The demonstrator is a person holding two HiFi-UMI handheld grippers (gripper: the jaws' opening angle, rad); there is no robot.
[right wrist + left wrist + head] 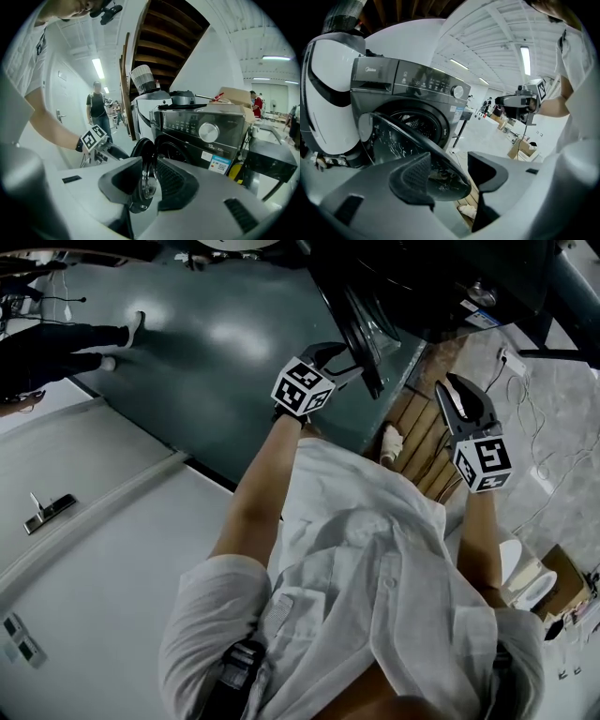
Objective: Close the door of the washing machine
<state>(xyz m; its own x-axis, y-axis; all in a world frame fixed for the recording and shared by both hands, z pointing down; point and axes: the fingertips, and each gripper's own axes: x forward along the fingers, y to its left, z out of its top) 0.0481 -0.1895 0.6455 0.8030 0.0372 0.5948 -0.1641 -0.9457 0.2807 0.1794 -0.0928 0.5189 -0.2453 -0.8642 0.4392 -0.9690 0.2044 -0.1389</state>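
Observation:
The dark grey washing machine (417, 89) (201, 124) stands with its round glass door (410, 150) (143, 171) swung open. From the head view the door (361, 320) shows edge-on at the top. My left gripper (342, 362) (450, 171) is open, on the outer side of the door and close to its rim; whether it touches I cannot tell. The right gripper view catches it as a marker cube (93, 137) beside the door. My right gripper (459, 395) (143, 180) is open in the air right of the door, facing its edge, holding nothing.
The washer stands on a wooden pallet (424, 442) with a white cloth (391, 442) on it. Cables and a cardboard box (562, 582) lie at the right. A white door with a handle (52, 507) is at the left. A person (97, 110) stands in the corridor.

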